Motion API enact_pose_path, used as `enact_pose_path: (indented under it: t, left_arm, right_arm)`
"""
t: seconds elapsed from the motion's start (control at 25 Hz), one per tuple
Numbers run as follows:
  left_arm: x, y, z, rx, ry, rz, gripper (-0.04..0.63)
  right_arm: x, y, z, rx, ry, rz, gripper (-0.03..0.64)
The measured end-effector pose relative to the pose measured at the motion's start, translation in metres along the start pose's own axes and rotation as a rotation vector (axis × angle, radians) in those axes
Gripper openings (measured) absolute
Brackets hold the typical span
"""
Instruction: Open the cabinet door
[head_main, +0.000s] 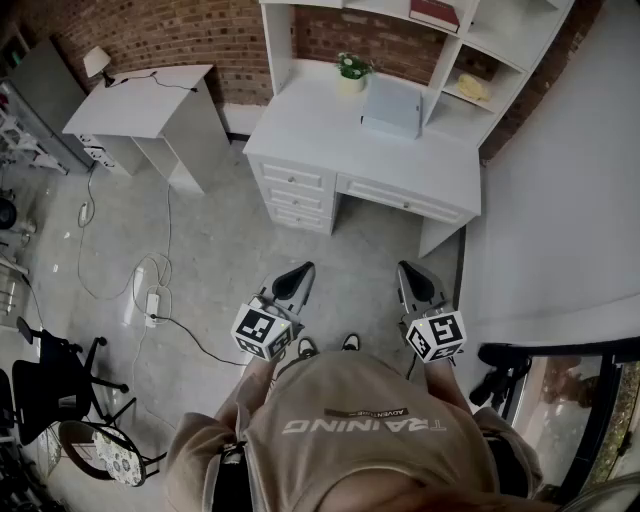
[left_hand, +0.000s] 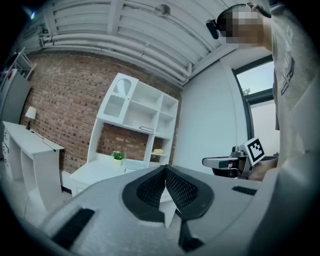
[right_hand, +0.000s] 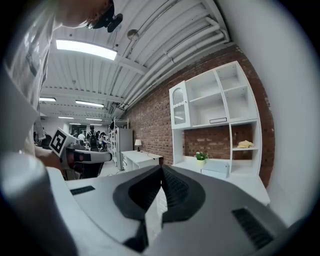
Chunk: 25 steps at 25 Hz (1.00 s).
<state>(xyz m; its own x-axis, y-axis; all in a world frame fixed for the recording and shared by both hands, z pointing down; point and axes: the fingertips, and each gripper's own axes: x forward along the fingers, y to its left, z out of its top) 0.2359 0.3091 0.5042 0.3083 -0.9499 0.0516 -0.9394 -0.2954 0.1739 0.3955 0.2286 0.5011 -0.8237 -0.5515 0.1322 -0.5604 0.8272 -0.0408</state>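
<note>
The person is standing in front of a white desk (head_main: 320, 130) and is holding both grippers low, near the body, well apart from the desk.

The left gripper (left_hand: 165, 172) is pointing toward the desk. Its two jaws are lying together: the black pads are touching at the tip and nothing is sitting between them. It is touching no object.

The right gripper (right_hand: 161, 172) is hanging beside the left one, at about the same height. Its jaws are also pressed together at the tip and are holding nothing. It is touching nothing either.

The cabinet door (right_hand: 179, 106) is sitting in the upper left corner of the white shelf unit (right_hand: 220, 115) that is standing on the back of the desk, against the brick wall (right_hand: 150, 120). The door has a glass pane with an arched top, and it is looking shut, flat with the front of the unit. Both grippers are well apart from it and below it.

A small plant (head_main: 352, 68) in a pale pot is standing on the desk, and a grey-blue box (head_main: 391, 107) is lying just beside it. A yellow thing (right_hand: 245, 144) is resting on a low shelf at the right. A second white table (head_main: 150, 100) with a lamp (head_main: 97, 62) is standing to the left of the desk, and cables (head_main: 150, 290) are lying on the floor.
</note>
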Motion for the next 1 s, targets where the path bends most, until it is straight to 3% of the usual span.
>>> enact_pose_path:
  t: [0.48, 0.84, 1.0]
  left_arm:
    - [0.016, 0.009, -0.005, -0.028, 0.013, 0.066, 0.008]
    - [0.066, 0.01, 0.006, -0.006, 0.031, 0.086, 0.008]
    - [0.098, 0.006, 0.011, -0.013, 0.022, 0.091, 0.008]
  right_arm:
    - [0.013, -0.024, -0.004, 0.004, 0.002, 0.031, 0.014]
    - [0.034, -0.07, -0.015, 0.067, 0.001, 0.074, 0.014]
    - [0.047, -0.095, -0.024, 0.035, 0.037, 0.095, 0.014]
